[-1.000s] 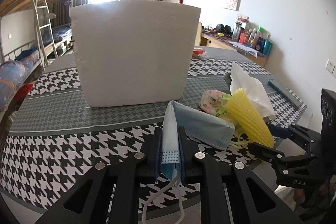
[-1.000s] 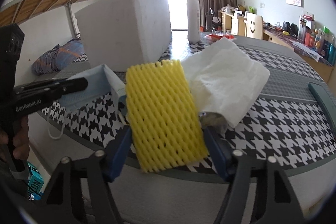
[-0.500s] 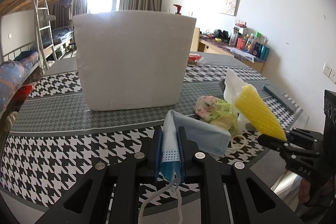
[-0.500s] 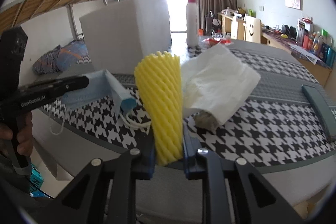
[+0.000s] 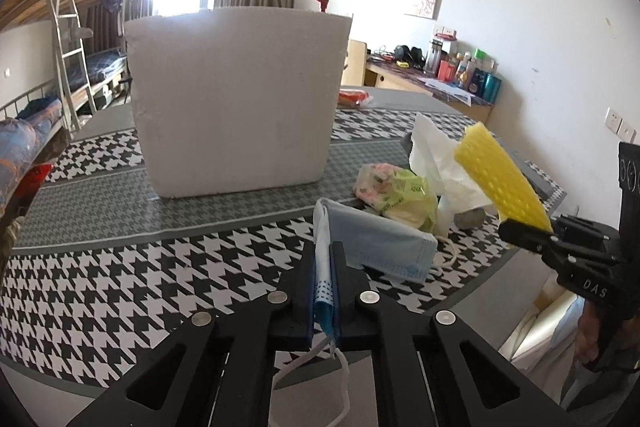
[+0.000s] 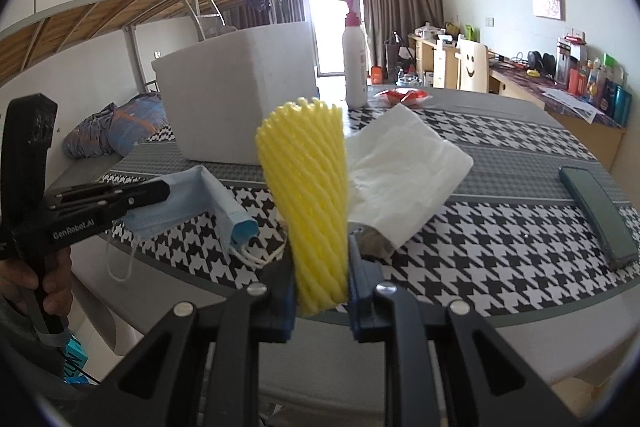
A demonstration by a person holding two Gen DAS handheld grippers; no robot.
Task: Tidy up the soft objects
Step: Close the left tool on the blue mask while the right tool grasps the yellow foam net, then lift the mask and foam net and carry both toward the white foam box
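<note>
With the left gripper (image 5: pixel 323 281) clamped on the blue face mask (image 5: pixel 372 247) and the right gripper (image 6: pixel 320 279) squeezing the yellow foam net (image 6: pixel 308 195), the mask's dangling ear loops (image 5: pixel 320 379) at lower centre risk snagging the table (image 5: pixel 120 267) edge.

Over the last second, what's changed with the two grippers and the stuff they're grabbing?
The right gripper has closed on the yellow foam net, squeezing it narrow, and lifted it off the table. The left gripper has pinched tighter on the blue face mask, which it already held. The white foam box, the tissue and the green packet stayed where they were.
</note>
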